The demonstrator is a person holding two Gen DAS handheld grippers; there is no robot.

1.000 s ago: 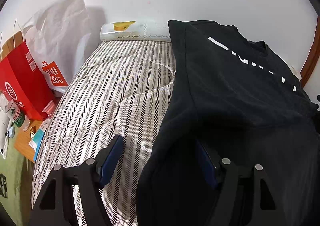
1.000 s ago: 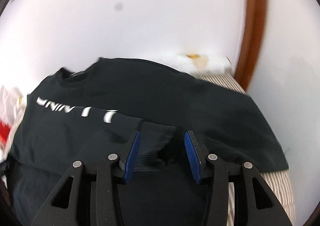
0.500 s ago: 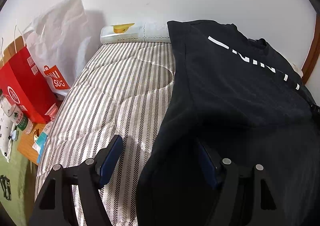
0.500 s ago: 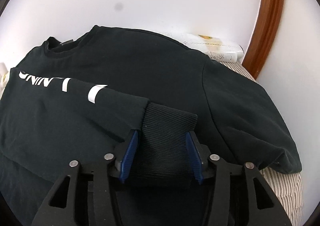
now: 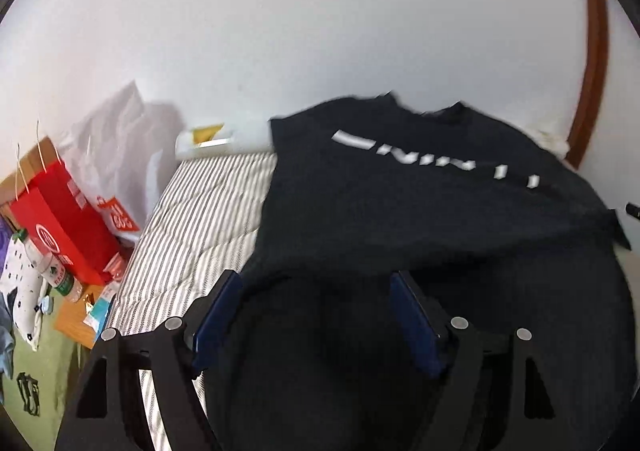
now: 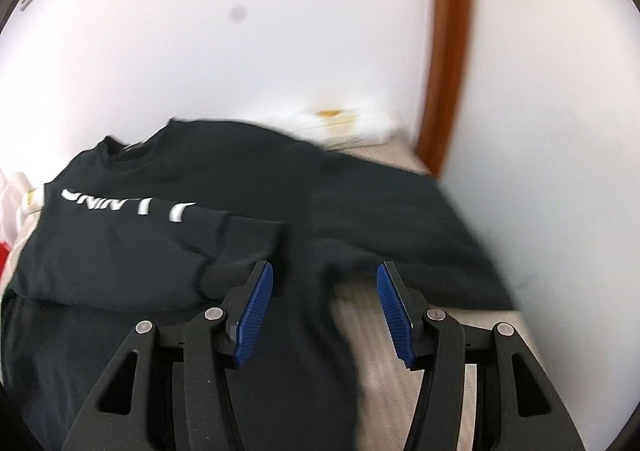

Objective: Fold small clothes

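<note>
A black sweatshirt [image 5: 400,203] with white lettering lies on the striped mattress [image 5: 192,235], its left side and sleeve folded over the chest. My left gripper [image 5: 316,283] hovers above the lower left part of the shirt. Its jaws are opening, and cloth lies under them but is not pinched. In the right wrist view the sweatshirt [image 6: 160,251] shows its ribbed cuff [image 6: 248,243] resting on the chest, just left of my right gripper [image 6: 324,269]. That gripper stands open over the shirt's right side and grips nothing.
A red paper bag [image 5: 60,231], a white plastic bag [image 5: 116,155] and a bottle [image 5: 56,275] stand left of the bed by a low wooden table [image 5: 76,315]. A white package [image 6: 344,123] lies against the wall. A brown wooden frame [image 6: 448,51] rises at the right.
The right gripper let go of the cuff, widened and slid right. The left gripper rose off the folded side, drew back and opened wider.
</note>
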